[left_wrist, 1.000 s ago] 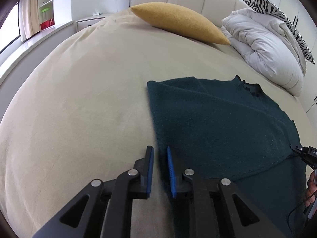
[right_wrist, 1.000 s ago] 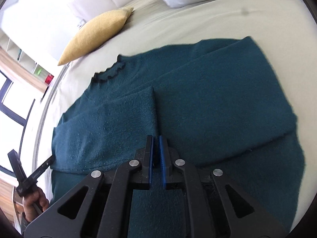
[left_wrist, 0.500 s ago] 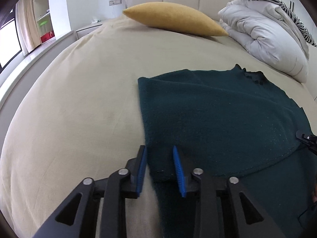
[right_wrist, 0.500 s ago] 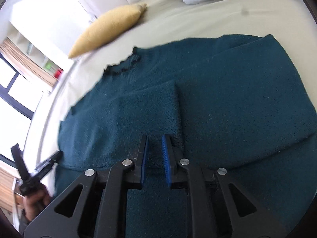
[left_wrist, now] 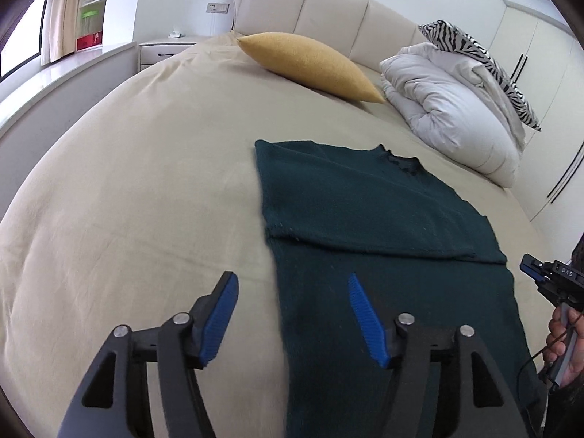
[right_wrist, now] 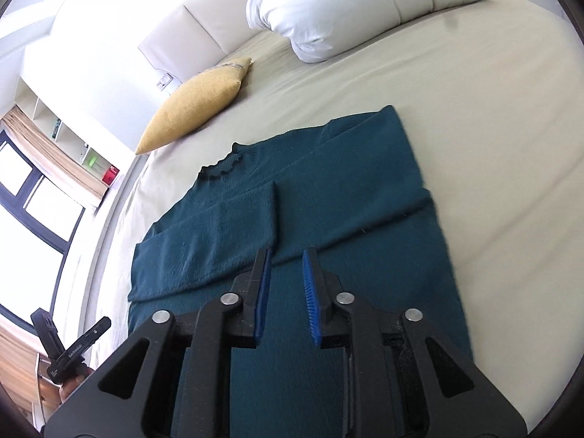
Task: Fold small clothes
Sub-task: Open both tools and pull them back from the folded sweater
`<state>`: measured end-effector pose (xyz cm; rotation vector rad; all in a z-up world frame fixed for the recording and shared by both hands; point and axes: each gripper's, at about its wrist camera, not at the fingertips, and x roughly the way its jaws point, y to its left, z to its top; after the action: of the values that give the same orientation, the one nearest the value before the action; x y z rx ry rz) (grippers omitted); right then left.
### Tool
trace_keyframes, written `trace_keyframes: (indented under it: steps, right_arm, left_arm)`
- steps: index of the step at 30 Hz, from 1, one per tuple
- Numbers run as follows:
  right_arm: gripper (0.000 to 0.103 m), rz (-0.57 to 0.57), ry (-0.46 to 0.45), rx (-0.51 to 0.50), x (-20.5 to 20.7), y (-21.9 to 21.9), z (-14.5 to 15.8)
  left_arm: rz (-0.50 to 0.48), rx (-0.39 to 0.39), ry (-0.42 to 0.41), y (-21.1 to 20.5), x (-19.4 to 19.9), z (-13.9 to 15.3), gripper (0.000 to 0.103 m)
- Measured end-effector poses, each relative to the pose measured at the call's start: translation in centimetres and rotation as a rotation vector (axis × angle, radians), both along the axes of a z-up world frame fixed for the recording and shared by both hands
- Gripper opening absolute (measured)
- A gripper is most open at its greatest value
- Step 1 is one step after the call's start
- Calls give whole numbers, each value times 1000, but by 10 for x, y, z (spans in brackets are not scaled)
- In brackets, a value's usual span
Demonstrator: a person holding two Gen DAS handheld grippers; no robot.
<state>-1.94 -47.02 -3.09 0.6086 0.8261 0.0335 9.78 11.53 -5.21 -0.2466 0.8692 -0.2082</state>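
A dark teal sweater lies flat on the beige bed, its sleeves folded across the body and its ruffled collar pointing to the headboard. It also shows in the right wrist view. My left gripper is wide open and empty, hovering over the sweater's left edge near the hem. My right gripper is open and empty above the lower middle of the sweater. The right gripper also shows at the right edge of the left wrist view, and the left gripper at the lower left of the right wrist view.
A yellow cushion lies near the headboard. A white duvet with a zebra-print pillow is piled at the back right. A nightstand and window ledge stand to the left of the bed.
Both grippers have opened and pulled back from the sweater toward its hem. The folded sleeves stay lying flat on the body.
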Motion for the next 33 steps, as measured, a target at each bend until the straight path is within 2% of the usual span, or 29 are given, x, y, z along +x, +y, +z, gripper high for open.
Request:
trace_keyframes:
  steps: [2,3,4,7,12,17,19,22,24,28,33]
  right_arm:
    - [32,7,-9,0,-21,-3,8]
    - [45,13,-16,1,-34,-4,13]
    - [53,15,-22,3,-43,-6,15]
    - [54,57,-31,-16,-76,-7,25]
    - [54,102,-1,-51,-121,-11,29]
    - [54,93,46,-22,-166,-30,16]
    - [54,73,75,3,-184,-41,8]
    - [54,50,98,38,-206,-55,1]
    - [54,42,107,52,-216,-61,-2]
    - [54,49,142,64,-230,-68,-6]
    - [54,91,216,35,-239,-64,-10]
  left_arm:
    - [-21,-40,5,0,-22,4,72]
    - [-26,-63,15,1,-32,5,73]
    - [-32,-87,31,2,-42,5,73]
    - [-49,-148,62,6,-69,3,74]
    - [-62,-185,122,13,-109,-3,74]
    - [-66,-217,224,20,-139,-26,74]
    - [-74,-253,262,21,-150,-37,74]
    - [-89,-292,285,22,-164,-44,72]
    - [-102,-298,294,22,-169,-44,70]
    - [-121,-283,317,19,-173,-44,58]
    - [-136,-271,334,15,-176,-46,53]
